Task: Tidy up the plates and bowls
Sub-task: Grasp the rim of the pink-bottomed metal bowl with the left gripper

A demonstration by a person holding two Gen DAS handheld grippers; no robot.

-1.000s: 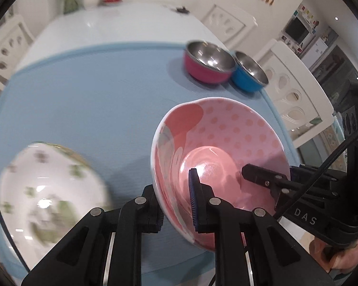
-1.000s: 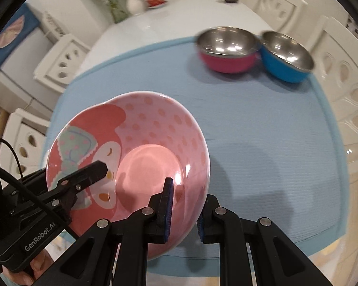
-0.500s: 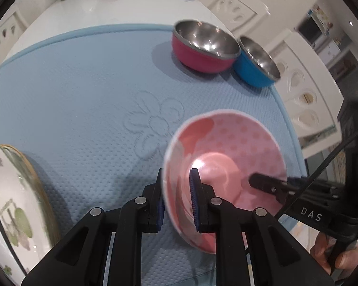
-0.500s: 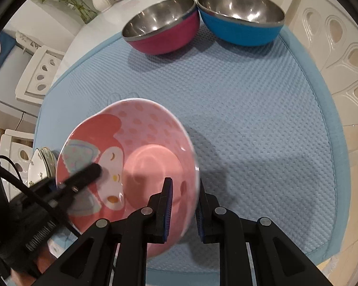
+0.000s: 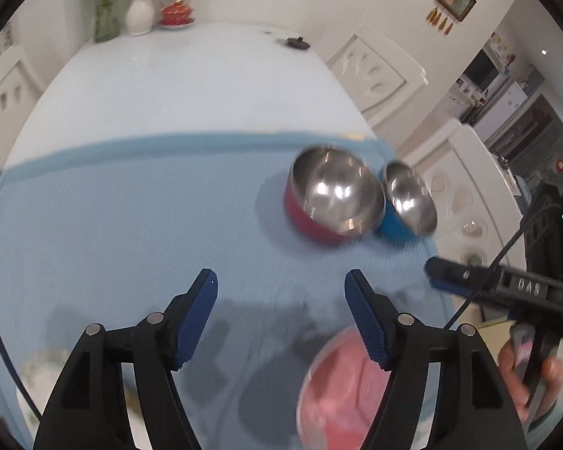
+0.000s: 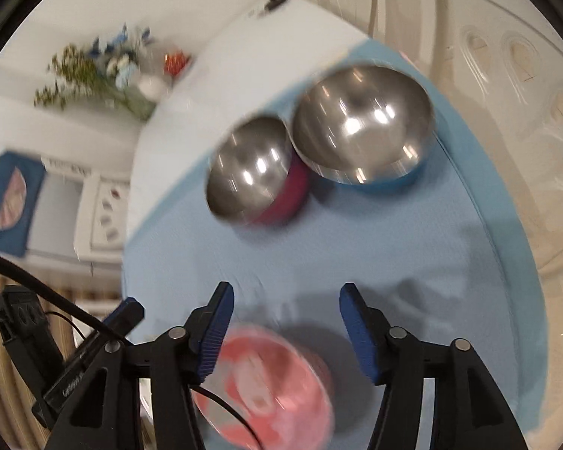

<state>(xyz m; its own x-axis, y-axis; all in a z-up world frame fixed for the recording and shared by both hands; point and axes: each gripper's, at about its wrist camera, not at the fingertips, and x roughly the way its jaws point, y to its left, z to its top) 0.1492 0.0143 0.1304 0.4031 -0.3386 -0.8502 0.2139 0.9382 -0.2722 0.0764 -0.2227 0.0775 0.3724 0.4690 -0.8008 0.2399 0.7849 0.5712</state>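
Both claws are standing parted and gripping nothing, their jaws having just been opening: the left claw (image 5: 279, 292) is hanging over bare mat, the right claw (image 6: 285, 305) likewise. The pink bowl (image 6: 270, 378) is lying free on the blue mat (image 5: 131, 225) at six o'clock in the right wrist view, glossy, round and blurred, so it looks set down. Farther off, at one o'clock, the magenta bowl (image 6: 255, 180) and the blue bowl (image 6: 364, 131) are sitting side by side, rims nearly touching, with mirror-bright steel insides. Grouping the pink bowl with them, and the floral plate (image 5: 41, 378), seems left. Beyond, the white counter (image 5: 191, 86) is stretching away smooth.
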